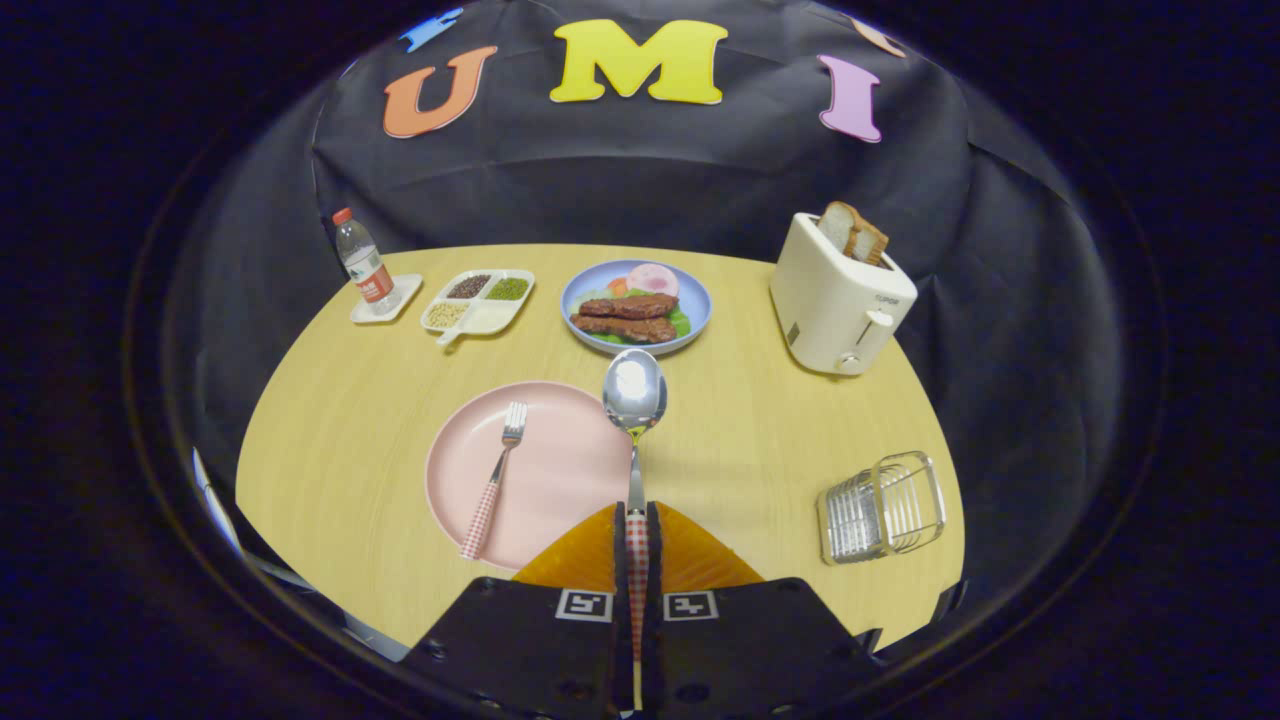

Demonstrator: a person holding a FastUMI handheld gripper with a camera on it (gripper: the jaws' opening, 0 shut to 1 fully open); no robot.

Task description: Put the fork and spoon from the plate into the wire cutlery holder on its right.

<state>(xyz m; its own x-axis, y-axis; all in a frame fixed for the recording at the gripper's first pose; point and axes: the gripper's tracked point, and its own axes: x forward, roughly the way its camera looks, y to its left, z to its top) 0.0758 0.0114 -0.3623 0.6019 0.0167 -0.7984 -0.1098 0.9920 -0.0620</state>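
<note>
The tool (637,520) has its two fingers pressed together on the checked handle of the spoon (635,395), pinching it so the slim metal neck and the shiny oval bowl stick out straight ahead, the bowl at the pink plate's (540,480) far right rim; whether it hangs clear of the rim I cannot tell. The pink plate is round, smooth and matte, and the fork (497,480) lies on its left half, metal tines away from the tool, checked handle reaching the near rim. Well to the right of the pink plate the wire cutlery holder (882,505) stands near the surface's (340,440) edge, a rounded cage of thin bright rods. Beyond the pink plate a blue plate (636,305) carries brown meat strips, green leaves and a pink slice. Left of that sit a pale divided tray (480,300) of grains and a clear water bottle (365,265) on a small square coaster. Far right of the pink plate a cream toaster (838,300) holds sliced bread. The surface is light wood with fine grain and a curved edge, backed by creased black cloth.
</note>
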